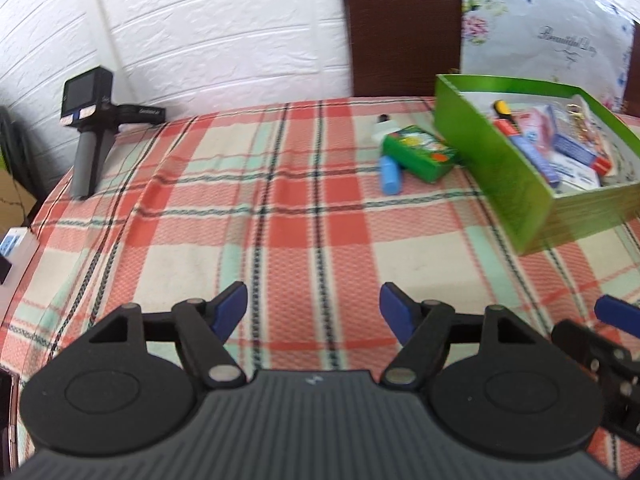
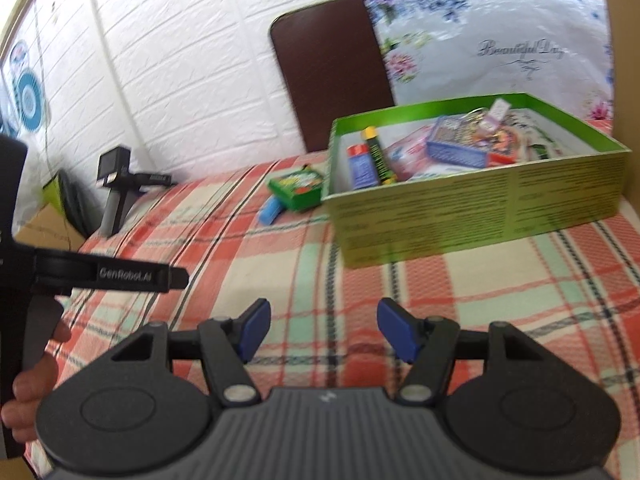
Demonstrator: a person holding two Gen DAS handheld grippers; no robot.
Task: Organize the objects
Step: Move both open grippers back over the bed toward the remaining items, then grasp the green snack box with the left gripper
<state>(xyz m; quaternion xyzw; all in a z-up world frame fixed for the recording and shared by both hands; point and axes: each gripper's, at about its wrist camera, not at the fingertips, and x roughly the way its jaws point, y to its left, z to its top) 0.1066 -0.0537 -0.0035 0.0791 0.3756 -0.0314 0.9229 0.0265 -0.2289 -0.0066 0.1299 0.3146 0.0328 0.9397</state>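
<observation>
Grippers over plaid cloth [image 1: 304,216]: left gripper [image 1: 313,312] and right gripper [image 2: 322,330] both gape with nothing between the pads, presumably ready to collect the small green box [image 1: 420,153] and blue tube [image 1: 390,175], apparently touching, just beside the green tray [image 2: 476,216].

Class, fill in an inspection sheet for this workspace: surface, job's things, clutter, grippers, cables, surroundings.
Surface: plaid blanket, mostly bare.
Job's things: green box open, holding assorted small items; small green packet, blue tube and a white item lie on the blanket beside the box.
Clutter: a spare handheld gripper at the blanket's far left edge.
Grippers: left gripper and right gripper both open, nothing between the jaws.
Cables: thin cord on the wall.
Surroundings: white brick-pattern wall, brown headboard, floral pillow.
</observation>
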